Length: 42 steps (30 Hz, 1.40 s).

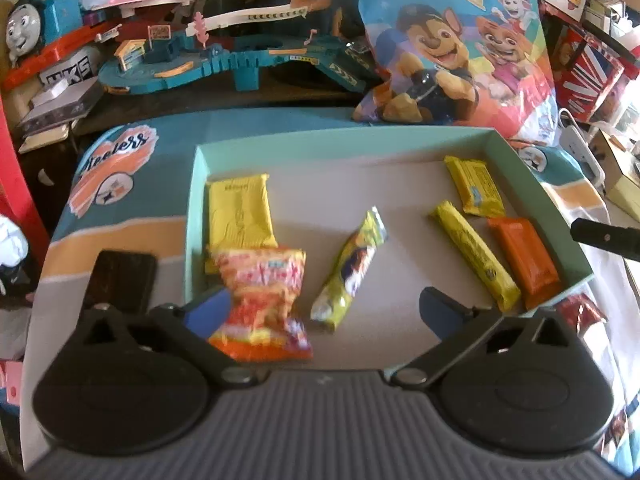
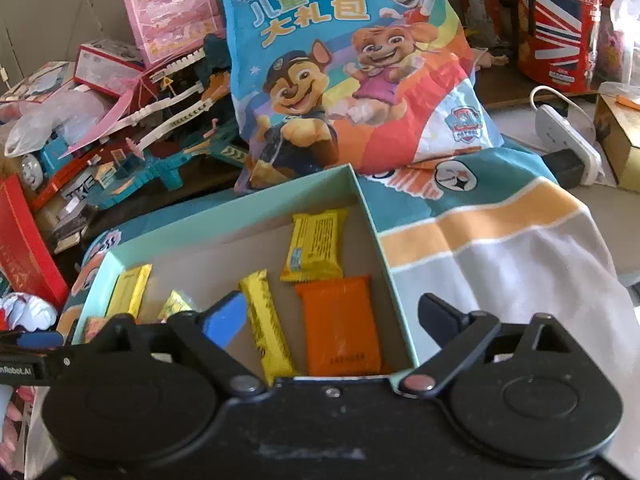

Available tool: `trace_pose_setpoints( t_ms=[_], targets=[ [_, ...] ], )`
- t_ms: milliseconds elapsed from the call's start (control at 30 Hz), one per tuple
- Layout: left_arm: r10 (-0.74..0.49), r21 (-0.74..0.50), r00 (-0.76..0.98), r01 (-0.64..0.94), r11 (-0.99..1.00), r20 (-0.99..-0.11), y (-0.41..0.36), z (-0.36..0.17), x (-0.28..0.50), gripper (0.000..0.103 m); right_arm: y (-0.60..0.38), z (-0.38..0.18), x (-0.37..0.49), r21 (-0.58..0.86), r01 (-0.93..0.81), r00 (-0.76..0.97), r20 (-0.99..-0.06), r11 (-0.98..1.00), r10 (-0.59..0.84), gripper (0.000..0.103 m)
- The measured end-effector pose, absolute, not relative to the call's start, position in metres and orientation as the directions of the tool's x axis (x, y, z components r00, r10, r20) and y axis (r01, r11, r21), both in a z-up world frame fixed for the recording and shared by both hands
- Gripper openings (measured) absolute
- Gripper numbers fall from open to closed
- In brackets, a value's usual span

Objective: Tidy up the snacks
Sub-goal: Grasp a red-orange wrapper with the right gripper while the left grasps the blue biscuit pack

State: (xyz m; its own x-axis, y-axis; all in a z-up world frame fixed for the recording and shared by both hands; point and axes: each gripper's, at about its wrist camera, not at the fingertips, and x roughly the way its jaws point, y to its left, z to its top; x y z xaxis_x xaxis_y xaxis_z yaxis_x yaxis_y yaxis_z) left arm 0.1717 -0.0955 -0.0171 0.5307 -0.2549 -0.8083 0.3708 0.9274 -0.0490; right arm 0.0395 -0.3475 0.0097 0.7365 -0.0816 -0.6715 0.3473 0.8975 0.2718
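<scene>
A shallow mint-green box [image 1: 196, 216] [image 2: 372, 216] holds several snacks: a yellow flat pack [image 1: 240, 212], a yellow-green stick [image 1: 348, 272], a yellow bar [image 1: 476, 256] [image 2: 268, 332], a small yellow pack [image 1: 474, 186] [image 2: 314, 244] and an orange pack [image 1: 524, 260] [image 2: 340, 328]. My left gripper [image 1: 320, 312] is open over the box's near edge; a blurred orange-red snack bag [image 1: 260, 300] lies against its left finger, not clamped. My right gripper [image 2: 332, 316] is open and empty above the orange pack and yellow bar.
A large Paw Patrol snack bag [image 1: 452, 48] [image 2: 348, 76] stands behind the box. A dark brown packet [image 1: 120, 280] lies left of the box, a red foil packet [image 1: 580, 312] at its right. Toy tracks [image 1: 224, 56] and boxes crowd the back. The right gripper's tip [image 1: 604, 238] shows at right.
</scene>
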Motion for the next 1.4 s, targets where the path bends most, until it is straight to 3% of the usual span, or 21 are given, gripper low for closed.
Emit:
trace_pose_setpoints(
  t_ms=[600, 700, 833, 1000, 1100, 1400],
  targets=[
    [-0.190, -0.051, 0.417, 0.321, 0.946, -0.889, -0.072, -0.062, 0.097, 0.103, -0.320, -0.014, -0.089, 0.240, 0.419, 0.632, -0.769, 0.876, -0.092, 0.100],
    [-0.179, -0.060, 0.411, 0.288, 0.956, -0.894, -0.082, -0.066, 0.104, 0.103, -0.309, -0.027, -0.099, 0.214, 0.419, 0.600, -0.795, 0.882, -0.092, 0.088],
    [-0.179, -0.067, 0.408, 0.276, 0.959, -0.895, -0.096, -0.071, 0.113, 0.103, -0.299, -0.040, -0.105, 0.180, 0.407, 0.563, -0.821, 0.895, -0.091, 0.081],
    [-0.155, -0.036, 0.409, 0.285, 0.958, -0.899, -0.103, -0.080, 0.116, 0.103, -0.286, -0.052, -0.102, 0.110, 0.372, 0.532, -0.839, 0.922, -0.114, 0.045],
    [-0.165, -0.050, 0.404, 0.280, 0.959, -0.900, -0.094, -0.081, 0.116, 0.103, -0.278, -0.051, -0.102, 0.095, 0.348, 0.542, -0.832, 0.933, -0.118, 0.031],
    [-0.050, 0.069, 0.438, 0.252, 0.965, -0.897, -0.051, -0.086, 0.107, 0.103, -0.257, -0.050, -0.095, 0.127, 0.313, 0.569, -0.818, 0.941, -0.079, 0.031]
  ],
)
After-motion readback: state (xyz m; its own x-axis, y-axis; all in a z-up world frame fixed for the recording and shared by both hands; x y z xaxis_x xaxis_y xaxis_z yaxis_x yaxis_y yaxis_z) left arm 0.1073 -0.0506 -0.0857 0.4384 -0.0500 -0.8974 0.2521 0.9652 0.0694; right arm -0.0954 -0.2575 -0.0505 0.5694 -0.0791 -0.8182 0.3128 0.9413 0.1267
